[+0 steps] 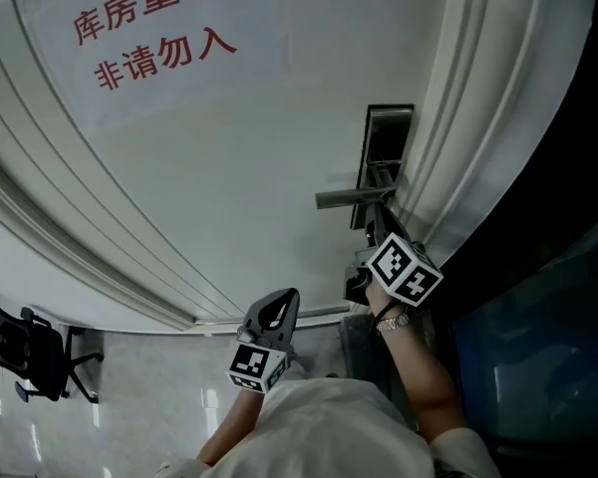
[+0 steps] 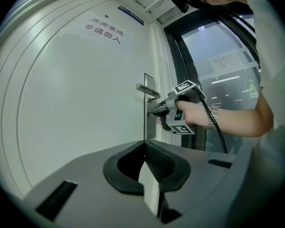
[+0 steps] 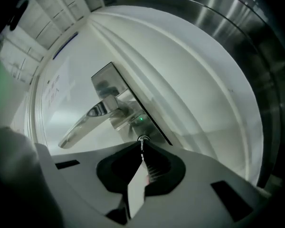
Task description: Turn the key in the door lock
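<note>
The key (image 3: 142,147) sits in the lock (image 3: 143,139) under the door handle (image 3: 92,120), inside the right tool (image 3: 142,152)

Only readable text is on the white door (image 1: 229,167): two lines of red lettering (image 1: 151,28), 库房重地 on top and 非请勿入 underneath. The same characters show up tiny in the left gripper view. Up near the top of the door there's a blue plate (image 2: 130,15), and a paper notice (image 2: 226,61) sits on the glass panel (image 2: 213,42) beside it, both too small to read. A little green sign (image 2: 251,86) behind the glass might be an exit sign, hard to tell.
</note>
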`<state>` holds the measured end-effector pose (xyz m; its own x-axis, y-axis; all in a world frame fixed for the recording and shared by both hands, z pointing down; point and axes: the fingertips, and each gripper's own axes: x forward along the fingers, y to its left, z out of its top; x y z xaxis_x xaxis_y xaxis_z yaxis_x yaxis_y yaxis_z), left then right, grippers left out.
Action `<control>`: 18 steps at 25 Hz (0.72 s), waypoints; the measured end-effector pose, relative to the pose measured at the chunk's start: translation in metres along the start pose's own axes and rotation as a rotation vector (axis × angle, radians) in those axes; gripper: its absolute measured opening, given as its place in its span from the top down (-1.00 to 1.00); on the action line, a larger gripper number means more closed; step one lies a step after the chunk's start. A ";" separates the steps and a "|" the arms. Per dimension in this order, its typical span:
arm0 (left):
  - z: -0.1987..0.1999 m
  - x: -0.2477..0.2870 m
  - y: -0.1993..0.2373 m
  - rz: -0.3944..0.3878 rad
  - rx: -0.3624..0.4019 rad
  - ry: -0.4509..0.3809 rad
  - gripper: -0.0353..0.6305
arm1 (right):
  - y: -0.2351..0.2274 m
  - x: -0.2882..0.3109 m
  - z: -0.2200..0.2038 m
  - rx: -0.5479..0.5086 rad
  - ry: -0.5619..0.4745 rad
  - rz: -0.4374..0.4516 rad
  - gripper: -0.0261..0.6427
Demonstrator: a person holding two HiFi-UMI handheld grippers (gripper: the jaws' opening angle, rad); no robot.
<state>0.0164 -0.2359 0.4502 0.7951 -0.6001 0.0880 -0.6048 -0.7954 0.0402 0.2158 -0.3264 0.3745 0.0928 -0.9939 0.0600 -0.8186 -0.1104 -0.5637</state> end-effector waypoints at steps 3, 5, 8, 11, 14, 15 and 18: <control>-0.001 -0.001 0.000 0.002 -0.001 0.005 0.88 | -0.001 -0.001 0.001 0.146 -0.011 0.007 0.89; 0.000 -0.001 0.001 0.006 0.001 -0.002 0.88 | -0.002 0.000 0.002 0.211 -0.012 0.022 0.89; -0.002 -0.002 0.000 0.003 0.001 0.008 0.88 | -0.001 -0.001 0.001 0.165 0.007 0.047 0.89; -0.002 -0.002 -0.003 -0.006 0.002 0.007 0.88 | 0.004 -0.006 -0.004 -0.004 0.033 0.061 0.81; 0.000 0.001 -0.007 -0.020 0.005 -0.004 0.88 | 0.009 -0.010 -0.012 -0.181 0.082 0.077 0.60; 0.000 0.001 -0.009 -0.026 0.006 -0.002 0.88 | 0.009 -0.011 -0.016 -0.234 0.104 0.078 0.57; -0.003 0.003 -0.015 -0.045 0.003 0.010 0.88 | 0.004 -0.015 -0.024 -0.387 0.161 0.070 0.56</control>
<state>0.0277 -0.2255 0.4534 0.8211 -0.5626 0.0964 -0.5681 -0.8220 0.0411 0.1970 -0.3123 0.3914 -0.0350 -0.9834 0.1779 -0.9751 -0.0053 -0.2216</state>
